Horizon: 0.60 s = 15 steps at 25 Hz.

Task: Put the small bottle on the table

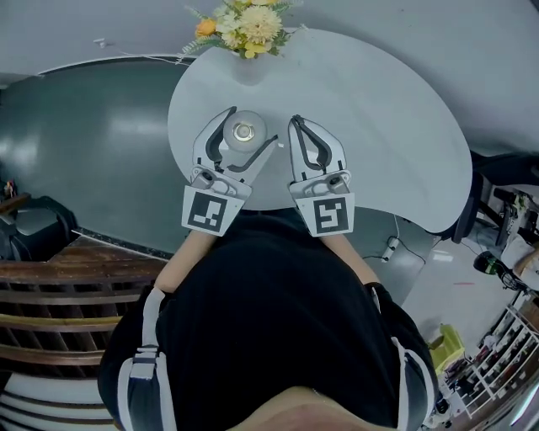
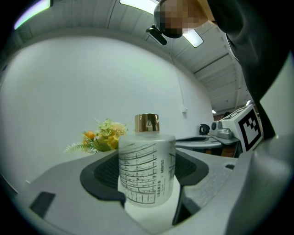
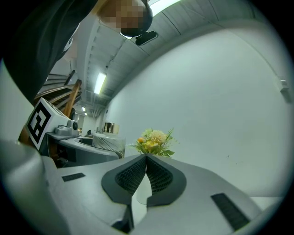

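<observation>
Forearms (image 1: 181,257) reach forward from a black top (image 1: 278,311), each hand holding a gripper over the near edge of a white table (image 1: 379,126). A cube with a square black-and-white marker sits at the back of each gripper, the two cubes side by side and apart.

The left gripper (image 1: 254,126) has its jaws spread wide around the small bottle (image 1: 243,132). The left gripper view shows the dark ribbed pads (image 2: 103,172) pressed against both sides of the bottle, so it is gripped. The bottle stands upright between them. It is a frosted cylinder printed with thin dark lines and a column of small lettering, topped by a gold cap (image 2: 147,123). The white table top shows just below its base; I cannot tell whether the base touches it.

The right gripper (image 1: 296,120) lies just beside the left one. Its jaws are brought together, their tips meet in a point, and nothing is held between them.

Beyond both grippers, at the far edge of the table, is a bunch of yellow, cream and orange flowers (image 1: 246,25) with green sprigs. A dark grey-green floor (image 1: 93,143) spreads to the left of the table, and wooden slats (image 1: 50,295) lie at the lower left.
</observation>
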Available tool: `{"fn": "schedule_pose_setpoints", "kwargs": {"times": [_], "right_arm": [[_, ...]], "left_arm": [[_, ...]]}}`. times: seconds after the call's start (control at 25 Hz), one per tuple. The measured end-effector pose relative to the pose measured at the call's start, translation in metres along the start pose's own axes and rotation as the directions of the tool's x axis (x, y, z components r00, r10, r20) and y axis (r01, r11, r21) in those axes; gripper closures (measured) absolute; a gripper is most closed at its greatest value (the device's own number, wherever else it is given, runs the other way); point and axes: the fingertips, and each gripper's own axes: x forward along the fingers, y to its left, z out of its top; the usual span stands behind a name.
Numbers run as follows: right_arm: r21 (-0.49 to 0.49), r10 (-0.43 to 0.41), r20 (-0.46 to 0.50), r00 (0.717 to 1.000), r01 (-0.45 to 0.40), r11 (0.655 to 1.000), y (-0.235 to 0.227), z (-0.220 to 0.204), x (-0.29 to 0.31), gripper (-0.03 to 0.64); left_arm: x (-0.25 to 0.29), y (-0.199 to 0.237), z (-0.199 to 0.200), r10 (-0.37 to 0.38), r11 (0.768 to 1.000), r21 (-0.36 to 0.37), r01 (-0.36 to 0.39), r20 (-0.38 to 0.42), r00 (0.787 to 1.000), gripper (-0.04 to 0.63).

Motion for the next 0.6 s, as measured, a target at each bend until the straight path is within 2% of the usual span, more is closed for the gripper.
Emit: {"fn": "schedule_pose_setpoints", "kwargs": {"times": [0.6], "right_arm": [[0.01,0.01,0.0,1.0,-0.01,1.0,-0.004,-0.041,0.043,0.595]], "left_arm": [[0.036,0.033,-0.053,-0.026,1.0,-0.018,0.025,-0.071,0.997,0.261]]}}
